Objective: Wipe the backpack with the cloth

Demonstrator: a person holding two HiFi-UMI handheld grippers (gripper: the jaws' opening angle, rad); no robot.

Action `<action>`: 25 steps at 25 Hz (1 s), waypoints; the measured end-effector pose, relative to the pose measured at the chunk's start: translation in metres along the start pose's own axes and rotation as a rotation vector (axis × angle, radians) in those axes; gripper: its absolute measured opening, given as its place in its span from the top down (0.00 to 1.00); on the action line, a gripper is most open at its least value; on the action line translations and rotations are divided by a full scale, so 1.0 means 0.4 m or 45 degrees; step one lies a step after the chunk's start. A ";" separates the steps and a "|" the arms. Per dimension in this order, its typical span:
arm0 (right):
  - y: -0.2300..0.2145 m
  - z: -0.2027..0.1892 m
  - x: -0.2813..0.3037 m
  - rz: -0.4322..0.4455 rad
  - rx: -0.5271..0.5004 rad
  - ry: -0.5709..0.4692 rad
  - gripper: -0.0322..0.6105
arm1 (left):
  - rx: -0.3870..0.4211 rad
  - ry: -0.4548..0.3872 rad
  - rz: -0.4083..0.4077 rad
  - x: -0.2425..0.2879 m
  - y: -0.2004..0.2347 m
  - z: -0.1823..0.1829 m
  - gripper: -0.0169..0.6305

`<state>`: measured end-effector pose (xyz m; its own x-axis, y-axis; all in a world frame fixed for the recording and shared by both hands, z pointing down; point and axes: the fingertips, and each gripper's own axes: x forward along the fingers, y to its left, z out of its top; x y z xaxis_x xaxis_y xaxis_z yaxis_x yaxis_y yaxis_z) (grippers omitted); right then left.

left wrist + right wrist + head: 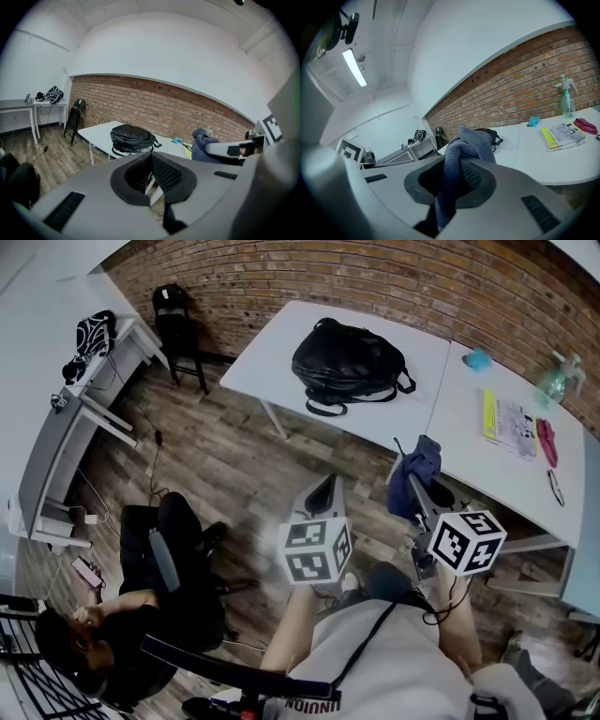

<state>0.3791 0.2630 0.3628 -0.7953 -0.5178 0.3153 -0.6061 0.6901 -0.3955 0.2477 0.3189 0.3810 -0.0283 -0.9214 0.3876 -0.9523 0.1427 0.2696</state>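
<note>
Wiping hasn't started yet, this looks like the carry-over step. The right gripper (pixel 459 164) is clamped on the blue cloth (pixel 471 143), which bunches up over its jaws and hangs down below them. The left gripper (pixel 151 157) has its jaws pressed together with nothing between them. The black backpack (pixel 347 364) lies on the white table (pixel 272 352), well out ahead of both grippers and a bit left of the cloth one, so no contact so far. My guess for the next move: bring the cloth forward and down onto the bag's top, maybe steadying the bag with the free gripper. For writing, there's a yellow-edged booklet (pixel 511 423) off to the right, but its print is too small to read, and the cubes only carry black-and-white square markers.
</note>
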 end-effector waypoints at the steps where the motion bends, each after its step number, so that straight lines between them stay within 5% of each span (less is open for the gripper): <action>1: 0.000 -0.001 0.006 -0.003 0.000 0.001 0.89 | -0.007 0.004 0.001 0.004 0.007 -0.004 0.97; 25: -0.181 0.153 0.373 0.107 -0.079 0.156 0.89 | -0.113 -0.027 0.181 0.321 0.141 0.156 0.97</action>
<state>0.3036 0.1048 0.3859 -0.8334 -0.3942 0.3874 -0.5326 0.7600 -0.3724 0.1712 0.1861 0.3909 -0.1678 -0.8969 0.4092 -0.9077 0.3025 0.2908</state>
